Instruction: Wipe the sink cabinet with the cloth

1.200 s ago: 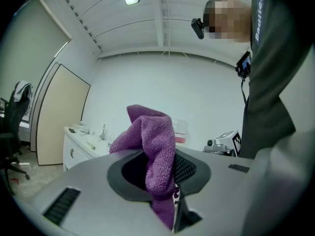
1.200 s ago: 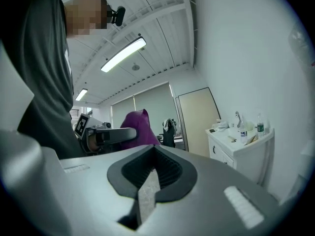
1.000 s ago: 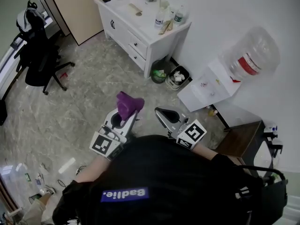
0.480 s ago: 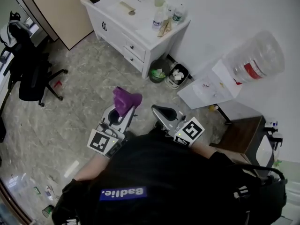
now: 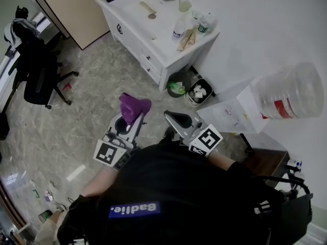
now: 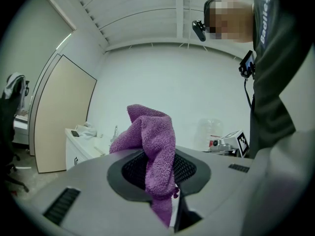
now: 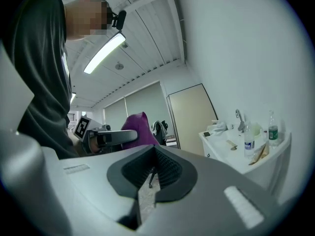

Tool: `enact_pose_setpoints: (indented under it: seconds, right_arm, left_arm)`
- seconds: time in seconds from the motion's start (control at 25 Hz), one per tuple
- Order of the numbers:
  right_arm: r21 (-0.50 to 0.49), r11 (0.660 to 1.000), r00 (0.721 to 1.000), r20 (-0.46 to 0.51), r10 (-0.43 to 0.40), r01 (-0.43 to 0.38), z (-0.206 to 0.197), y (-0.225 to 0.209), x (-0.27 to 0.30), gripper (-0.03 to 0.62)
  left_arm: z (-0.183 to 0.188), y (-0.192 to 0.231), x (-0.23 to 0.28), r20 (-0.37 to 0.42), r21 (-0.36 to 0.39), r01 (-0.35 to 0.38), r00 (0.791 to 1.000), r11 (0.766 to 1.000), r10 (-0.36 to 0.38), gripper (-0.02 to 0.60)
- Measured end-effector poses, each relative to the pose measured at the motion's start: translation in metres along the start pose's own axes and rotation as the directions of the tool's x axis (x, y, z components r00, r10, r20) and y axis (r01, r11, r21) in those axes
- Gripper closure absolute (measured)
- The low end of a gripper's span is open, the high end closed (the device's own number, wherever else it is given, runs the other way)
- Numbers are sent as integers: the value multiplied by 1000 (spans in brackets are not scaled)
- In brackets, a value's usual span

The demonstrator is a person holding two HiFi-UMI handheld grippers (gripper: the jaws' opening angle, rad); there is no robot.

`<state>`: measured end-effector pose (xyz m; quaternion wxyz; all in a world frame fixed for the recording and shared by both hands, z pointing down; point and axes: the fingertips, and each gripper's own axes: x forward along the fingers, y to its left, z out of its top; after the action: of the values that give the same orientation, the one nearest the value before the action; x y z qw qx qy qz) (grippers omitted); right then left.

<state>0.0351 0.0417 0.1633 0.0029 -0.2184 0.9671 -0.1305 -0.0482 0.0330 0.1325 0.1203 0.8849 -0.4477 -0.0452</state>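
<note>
Here, cloth (image 6: 153, 149) between left fingers (image 6: 130, 173)

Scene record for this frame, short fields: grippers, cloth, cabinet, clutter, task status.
left gripper: shut on the purple cloth, held in the air
right gripper: jaws together, nothing between them
sink cabinet: white, against the wall, ahead of both grippers, neither touching it
cabinet top: two bottles, a tap, small items
floor beside cabinet: two bins
elsewhere: office chair far left, water jug right
wiping: not yet begun
</note>
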Motion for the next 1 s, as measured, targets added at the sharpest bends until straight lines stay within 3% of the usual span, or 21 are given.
enact_pose_setpoints:
  seconds: [0.24, 0.48, 0.72, 0.88, 1.0]
  right_arm:
    - [12, 1000, 1000, -16, 24, -23, 1, -54, 11, 599]
    - [3, 1000, 999, -35, 16, -16, -5, -64, 34, 599]
    - [66, 997, 998, -62, -34, 38, -23, -65, 71, 599]
    - [91, 994, 996, -80, -47, 54, -41, -71, 94, 599]
    - [86, 994, 994, -96, -59, 67, -56, -80, 108, 599]
  left_arm:
    - [-6, 22, 40, -4, 4, -60, 998, 998, 60, 497]
    - [-8, 45, 50, -14, -17, -39, 999, 999, 38, 497]
    - [-10, 97, 57, -14, -16, -15, 1000, 1000, 15, 497]
    - [-32, 136, 65, -79, 16, -2, 997, 1000, 4, 497]
    - [-37, 162, 78, -78, 29, 5, 997, 1000, -2, 497]
